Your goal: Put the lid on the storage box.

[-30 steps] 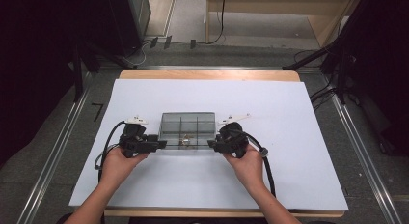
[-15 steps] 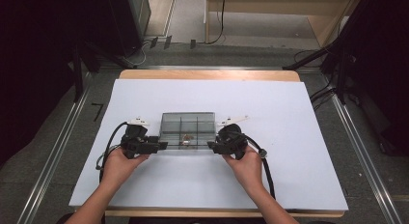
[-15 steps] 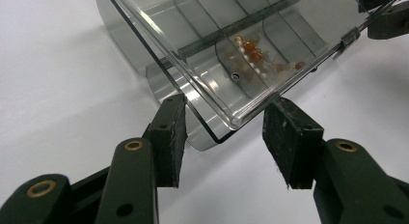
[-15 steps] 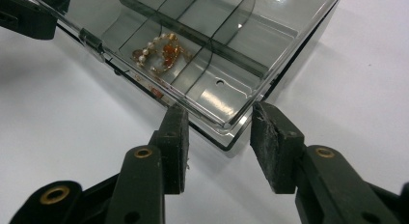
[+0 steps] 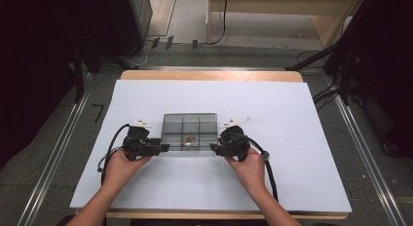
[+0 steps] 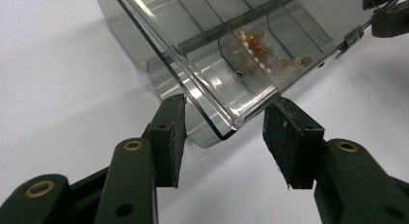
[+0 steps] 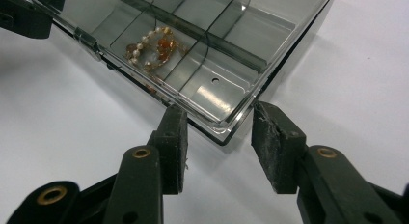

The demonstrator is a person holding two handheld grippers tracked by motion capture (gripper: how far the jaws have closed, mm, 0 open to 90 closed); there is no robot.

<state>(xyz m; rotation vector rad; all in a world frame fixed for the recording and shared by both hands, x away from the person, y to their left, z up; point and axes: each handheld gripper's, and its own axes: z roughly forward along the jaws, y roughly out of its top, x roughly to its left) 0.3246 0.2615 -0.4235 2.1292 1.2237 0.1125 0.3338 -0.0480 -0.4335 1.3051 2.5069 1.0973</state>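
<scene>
On the white tabletop (image 5: 292, 138) sits a clear compartment box (image 5: 190, 126) with beaded jewelry (image 5: 187, 140) inside, left tool (image 5: 163, 147) and right tool (image 5: 214, 147) each half-open around a near corner, pads not pressing

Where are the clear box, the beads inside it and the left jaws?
clear box (image 5: 190, 122): high view, lid.
beads (image 7: 156, 49): right gripper view, orange cluster.
left gripper (image 6: 224, 137): left gripper view, gap between its jaws.

White sheet (image 5: 302, 138) lies under both pairs of jaws, over a wooden table (image 5: 209, 75). Outside the jaws, a floor rail (image 5: 53, 153) on each side; far beyond them, cables (image 5: 221, 21).
</scene>
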